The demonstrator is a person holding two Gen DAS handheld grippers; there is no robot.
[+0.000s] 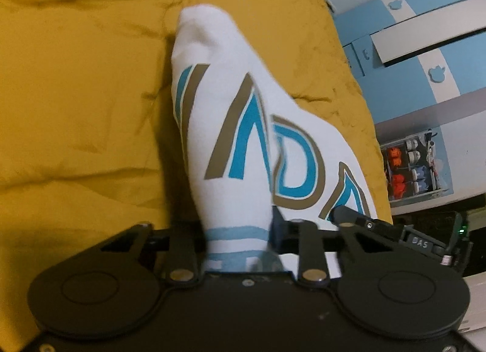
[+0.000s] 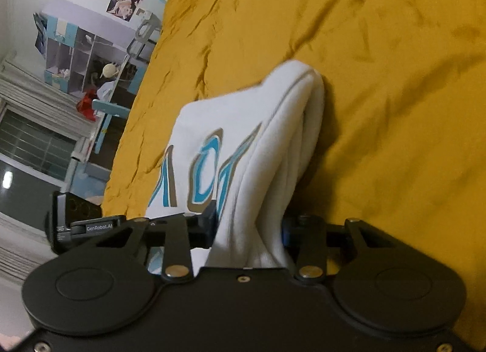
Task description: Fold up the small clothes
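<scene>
A small white garment (image 1: 231,115) with blue and brown lettering and pale blue stripes hangs bunched above a mustard-yellow bedspread (image 1: 76,84). My left gripper (image 1: 238,230) is shut on its striped edge; the cloth runs up and away from the jaws. The same white garment (image 2: 243,145) shows in the right wrist view, folded into thick layers. My right gripper (image 2: 249,227) is shut on that bundle. The other gripper's black body (image 2: 82,224) shows at the left in the right wrist view, and in the left wrist view (image 1: 425,239) at the right.
The yellow bedspread (image 2: 379,78) fills most of both views. A blue and white cabinet (image 1: 425,57) with small items on a shelf stands past the bed edge. Shelves (image 2: 82,57), a poster and a window (image 2: 33,145) lie at the left of the right wrist view.
</scene>
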